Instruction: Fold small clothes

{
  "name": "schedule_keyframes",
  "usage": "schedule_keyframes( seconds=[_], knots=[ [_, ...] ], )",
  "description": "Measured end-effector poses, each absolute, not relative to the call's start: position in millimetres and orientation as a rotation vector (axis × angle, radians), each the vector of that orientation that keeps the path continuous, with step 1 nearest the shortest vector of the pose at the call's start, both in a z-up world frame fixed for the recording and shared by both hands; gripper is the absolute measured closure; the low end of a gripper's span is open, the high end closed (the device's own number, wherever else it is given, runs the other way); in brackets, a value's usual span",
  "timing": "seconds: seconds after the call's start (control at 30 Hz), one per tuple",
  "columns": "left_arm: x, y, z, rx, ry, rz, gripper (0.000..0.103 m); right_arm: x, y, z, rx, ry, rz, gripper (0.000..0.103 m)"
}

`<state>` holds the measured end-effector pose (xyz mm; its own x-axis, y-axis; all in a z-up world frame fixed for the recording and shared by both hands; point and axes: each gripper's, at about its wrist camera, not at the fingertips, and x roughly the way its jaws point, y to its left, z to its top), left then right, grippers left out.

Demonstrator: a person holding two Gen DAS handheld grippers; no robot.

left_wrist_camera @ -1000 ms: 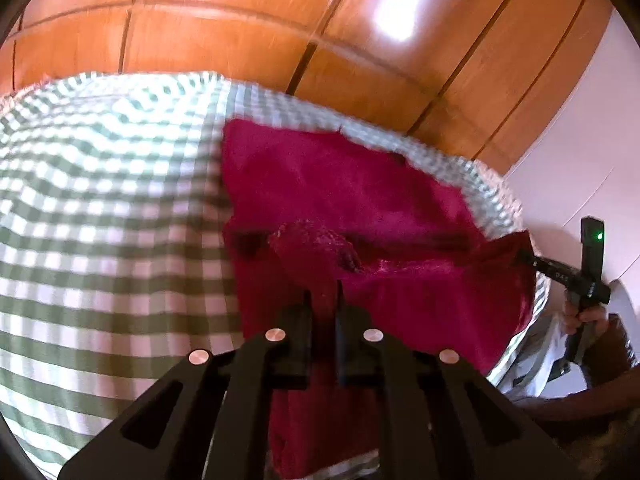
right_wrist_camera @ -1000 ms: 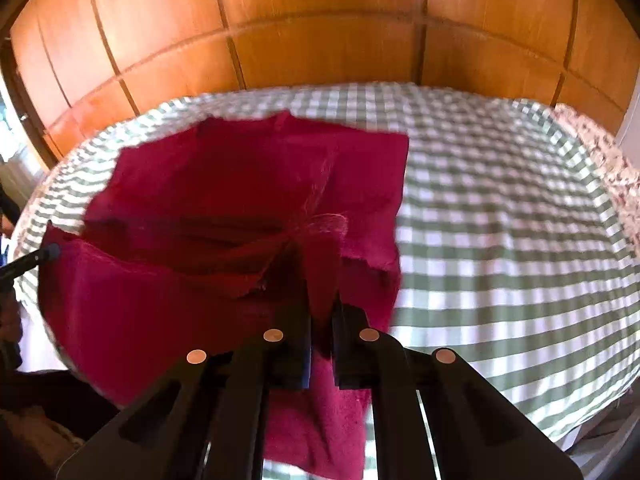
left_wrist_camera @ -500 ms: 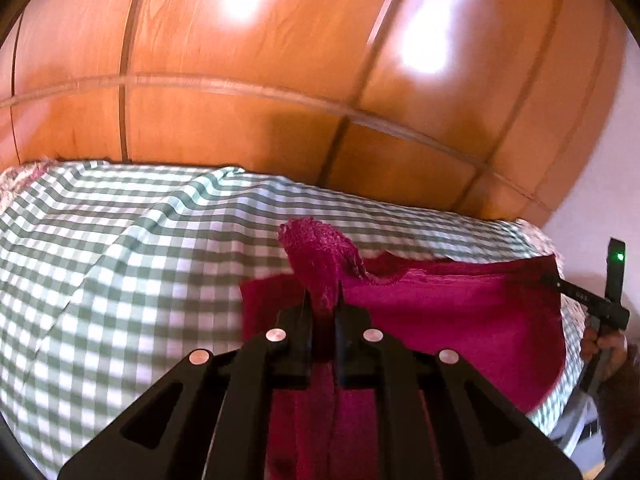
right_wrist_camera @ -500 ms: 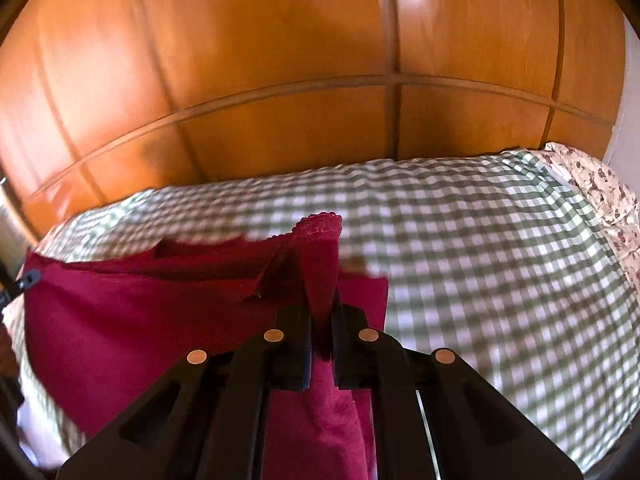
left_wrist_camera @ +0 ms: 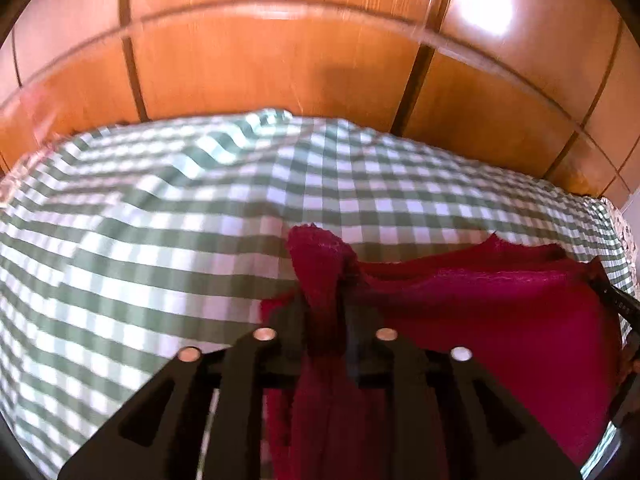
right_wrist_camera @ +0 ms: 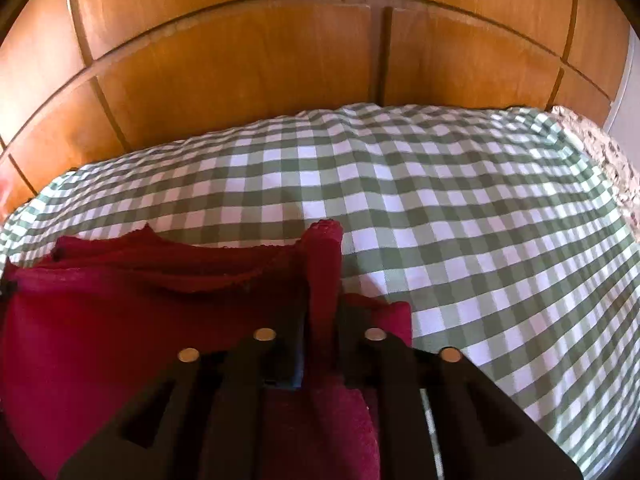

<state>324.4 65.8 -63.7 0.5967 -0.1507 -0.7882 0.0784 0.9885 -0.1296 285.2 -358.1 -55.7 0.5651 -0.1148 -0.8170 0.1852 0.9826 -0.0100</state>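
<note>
A crimson cloth hangs stretched between my two grippers above the green-and-white checked bed cover. My left gripper is shut on the cloth's left corner, which sticks up between the fingers. My right gripper is shut on the other corner of the same cloth. The right gripper's tip shows at the right edge of the left wrist view. The cloth's lower part hangs below both grippers, hidden behind them.
The checked cover spreads over the bed ahead of both grippers. Glossy wooden wardrobe panels stand right behind the bed. A flowered fabric lies at the bed's far right edge.
Both grippers have lifted the cloth off the cover and carried it forward. The cloth, spread flat a second ago, now hangs as a doubled sheet between them.
</note>
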Motion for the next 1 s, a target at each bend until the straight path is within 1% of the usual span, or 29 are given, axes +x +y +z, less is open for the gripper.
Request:
schedule_keyframes(
  seconds=[0.03, 0.07, 0.13, 0.2, 0.3, 0.37, 0.43, 0.53, 0.57, 0.6, 0.73, 0.83, 0.87, 0.93, 1.0],
  knots=[
    [317, 69, -57, -0.088, 0.902, -0.131, 0.081, 280, -354, -46, 0.062, 0.922, -0.186, 0.056],
    [310, 71, -54, -0.092, 0.890, -0.134, 0.081, 273, -349, -35, 0.051, 0.878, -0.178, 0.050],
    [291, 78, -44, -0.095, 0.859, -0.135, 0.081, 259, -332, -16, 0.022, 0.824, -0.139, 0.050],
    [271, 84, -40, -0.112, 0.837, -0.150, 0.081, 250, -312, -6, 0.042, 0.814, -0.026, 0.050],
    [240, 90, -46, -0.131, 0.838, -0.171, 0.081, 243, -269, -7, 0.023, 0.852, 0.158, 0.050],
    [221, 94, -56, -0.155, 0.869, -0.180, 0.080, 247, -233, -19, 0.009, 0.905, 0.276, 0.054],
    [208, 96, -68, -0.170, 0.902, -0.176, 0.077, 259, -204, -32, -0.028, 0.945, 0.320, 0.054],
    [196, 101, -87, -0.220, 0.953, -0.167, 0.067, 294, -174, -55, -0.012, 1.017, 0.284, 0.054],
    [194, 103, -91, -0.223, 0.962, -0.159, 0.062, 309, -168, -64, -0.032, 1.033, 0.223, 0.054],
    [193, 104, -95, -0.225, 0.970, -0.146, 0.062, 317, -163, -70, -0.044, 1.037, 0.180, 0.054],
    [191, 113, -101, -0.301, 0.981, -0.134, 0.063, 326, -155, -78, -0.055, 0.982, 0.125, 0.050],
    [191, 119, -88, -0.364, 0.965, -0.145, 0.065, 321, -165, -73, 0.003, 0.971, 0.140, 0.050],
    [192, 118, -80, -0.346, 0.943, -0.148, 0.065, 319, -167, -69, 0.019, 0.968, 0.136, 0.048],
    [197, 111, -64, -0.286, 0.885, -0.151, 0.066, 311, -171, -58, 0.012, 0.943, 0.108, 0.039],
    [201, 101, -48, -0.276, 0.839, -0.219, 0.066, 300, -175, -48, 0.030, 0.917, 0.118, 0.037]
  ],
)
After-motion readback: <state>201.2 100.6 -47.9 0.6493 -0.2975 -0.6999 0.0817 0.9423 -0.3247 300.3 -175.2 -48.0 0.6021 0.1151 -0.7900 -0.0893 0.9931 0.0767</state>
